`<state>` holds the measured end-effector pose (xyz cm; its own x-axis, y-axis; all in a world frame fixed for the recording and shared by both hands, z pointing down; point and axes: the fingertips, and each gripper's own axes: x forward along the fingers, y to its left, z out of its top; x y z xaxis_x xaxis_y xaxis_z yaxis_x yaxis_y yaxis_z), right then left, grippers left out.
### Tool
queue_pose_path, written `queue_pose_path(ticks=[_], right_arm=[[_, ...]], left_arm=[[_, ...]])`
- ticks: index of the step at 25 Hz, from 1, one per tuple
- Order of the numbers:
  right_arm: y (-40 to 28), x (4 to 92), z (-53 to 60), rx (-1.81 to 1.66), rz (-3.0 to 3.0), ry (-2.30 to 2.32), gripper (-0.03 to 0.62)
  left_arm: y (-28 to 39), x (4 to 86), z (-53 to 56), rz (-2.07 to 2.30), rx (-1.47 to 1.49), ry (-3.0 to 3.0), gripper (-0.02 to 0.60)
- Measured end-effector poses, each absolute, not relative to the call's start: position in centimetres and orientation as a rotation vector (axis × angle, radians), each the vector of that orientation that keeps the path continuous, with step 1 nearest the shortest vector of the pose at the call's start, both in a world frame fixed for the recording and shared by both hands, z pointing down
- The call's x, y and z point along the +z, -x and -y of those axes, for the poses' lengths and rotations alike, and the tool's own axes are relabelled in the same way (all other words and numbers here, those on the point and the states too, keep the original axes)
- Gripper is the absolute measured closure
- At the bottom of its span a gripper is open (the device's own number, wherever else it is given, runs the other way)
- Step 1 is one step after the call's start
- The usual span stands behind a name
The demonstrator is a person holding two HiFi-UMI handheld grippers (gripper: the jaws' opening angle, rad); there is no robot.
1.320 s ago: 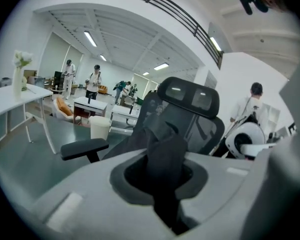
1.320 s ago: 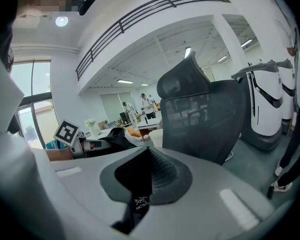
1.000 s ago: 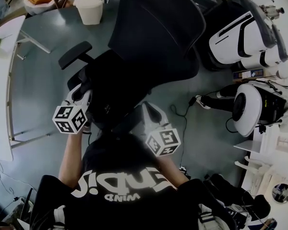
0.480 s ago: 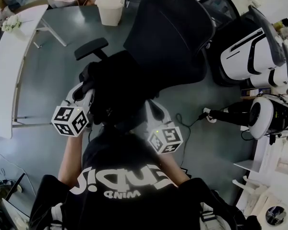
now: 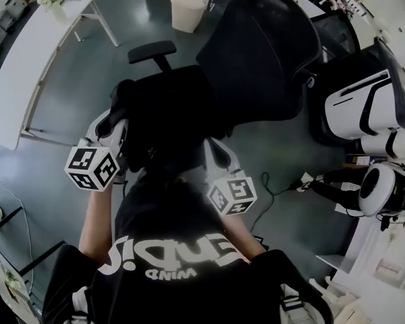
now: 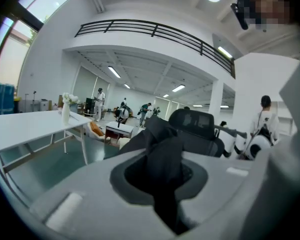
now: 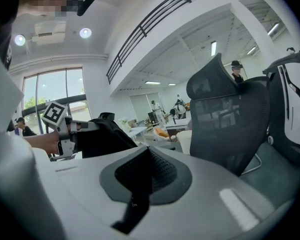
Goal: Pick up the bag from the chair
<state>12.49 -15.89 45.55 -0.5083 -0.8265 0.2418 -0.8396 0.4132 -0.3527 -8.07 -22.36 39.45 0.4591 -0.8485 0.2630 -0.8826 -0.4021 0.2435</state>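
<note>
The chair (image 5: 260,52) stands on the grey floor (image 5: 81,73) at the centre, backrest at the far right, one armrest to the far left. A white bench (image 5: 27,79) runs along the left, well apart from the work.

The bag (image 5: 165,117), black and soft, hangs over the chair seat between the two claws. From the head view it appears raised off the seat. Whether its underside is fully clear cannot be told.

The left claw (image 5: 115,117) is clamped on the bag at its left edge. In the left gripper view a fold of black fabric (image 6: 162,154) stands up out of the closed jaws. The right claw (image 5: 212,150) sits at the near right edge of the bag, jaws together on a thin dark strap (image 7: 135,204), probably part of the bag.

Procedure for the lift in hand:
- Keep both clamps firm; the fabric is limp and could slip from a shallow bite.
- Raise both claws together and level, so the load does not swing to one side.
- Lift straight up until the bag clears the armrest and seat edge before drawing it toward the near side.
- Watch the strap for snagging.
</note>
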Motion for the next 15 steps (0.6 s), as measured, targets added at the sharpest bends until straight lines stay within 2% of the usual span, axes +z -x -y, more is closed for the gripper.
queue_pose_path(ticks=[15], right_arm=[[-5.7,46.9,10.3,0.686,2.68,-1.344,0.594]], left_arm=[[17.2,38.1,11.1,1.687,0.042,-2.196,0.532]])
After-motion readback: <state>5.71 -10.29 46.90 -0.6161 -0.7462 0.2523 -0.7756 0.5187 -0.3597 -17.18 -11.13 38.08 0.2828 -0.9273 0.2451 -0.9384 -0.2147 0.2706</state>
